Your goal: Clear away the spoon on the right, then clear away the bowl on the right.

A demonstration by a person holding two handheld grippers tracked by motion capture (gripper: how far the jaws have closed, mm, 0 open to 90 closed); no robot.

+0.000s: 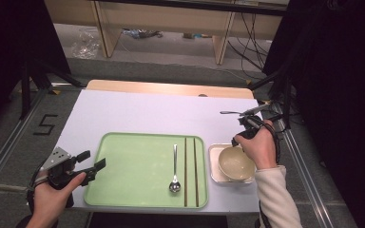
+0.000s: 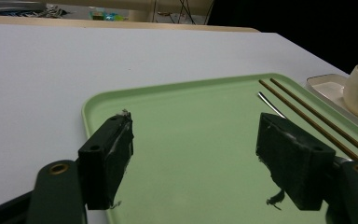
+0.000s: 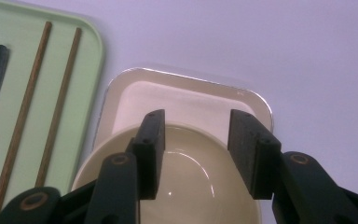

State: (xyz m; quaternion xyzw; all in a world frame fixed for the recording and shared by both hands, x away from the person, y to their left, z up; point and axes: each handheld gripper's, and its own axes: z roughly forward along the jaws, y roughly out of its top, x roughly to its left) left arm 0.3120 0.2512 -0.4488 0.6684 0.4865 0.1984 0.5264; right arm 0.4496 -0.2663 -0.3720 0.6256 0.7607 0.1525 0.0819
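One cream bowl is what the work turns on: it sits in a small white square dish on the table, just beside the right edge of the green tray. The right gripper hangs right over it, jaws parted and straddling the far part of the rim, with nothing pinched yet as far as I can tell. My guess is the step is either taking hold of the bowl or letting it go onto the dish. A grasp would call for one jaw inside the wall and one outside, then a squeeze. On the tray lie a spoon and two chopsticks. The left gripper waits over the tray's left edge, spread wide and empty.
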